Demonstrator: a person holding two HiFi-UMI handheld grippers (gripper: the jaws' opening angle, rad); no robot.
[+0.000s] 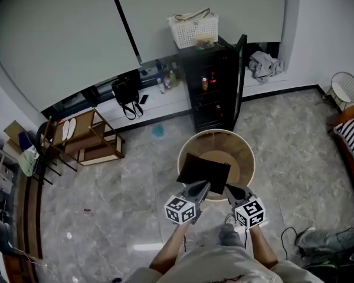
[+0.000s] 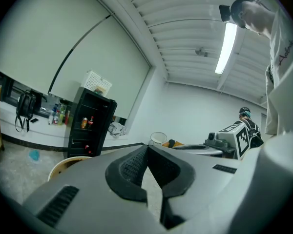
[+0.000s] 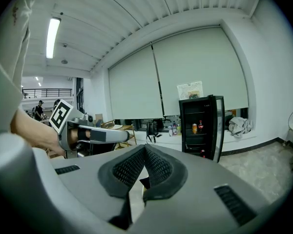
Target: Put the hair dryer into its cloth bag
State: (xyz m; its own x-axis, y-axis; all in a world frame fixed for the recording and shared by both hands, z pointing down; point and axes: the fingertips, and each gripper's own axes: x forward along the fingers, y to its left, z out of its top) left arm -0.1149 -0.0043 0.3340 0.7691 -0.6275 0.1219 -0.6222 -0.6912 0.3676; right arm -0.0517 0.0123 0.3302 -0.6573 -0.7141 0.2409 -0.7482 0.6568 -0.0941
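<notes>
The pale roller blinds (image 1: 59,34) covered the whole window wall beyond the round tabletop (image 1: 248,152), and grey stone floor (image 1: 283,152) spread out on every side of it. Just behind the tabletop stood a tall black cabinet (image 1: 212,93) with its door ajar and a few cans and bottles on its shelves. A white basket (image 1: 193,29) sat on top of it. Off to the tabletop's left, by the window ledge, were some low wooden chairs (image 1: 88,137), with a black handbag (image 1: 126,91) on the ledge above them. The tabletop itself was light wood with a raised rim. The black cloth bag (image 1: 203,171) lay flat on it, spread over the near left part, its near edge towards the person. The person stood at the tabletop's near side with both arms held out over it. The left gripper (image 1: 202,187) pointed at the bag's near edge, and the right gripper (image 1: 231,190) was just beside it, near the bag's right corner. Whether either tip touched the cloth I could not tell. Both grippers had their jaws pressed fully together, ribbed pads meeting, with nothing caught between them.
</notes>
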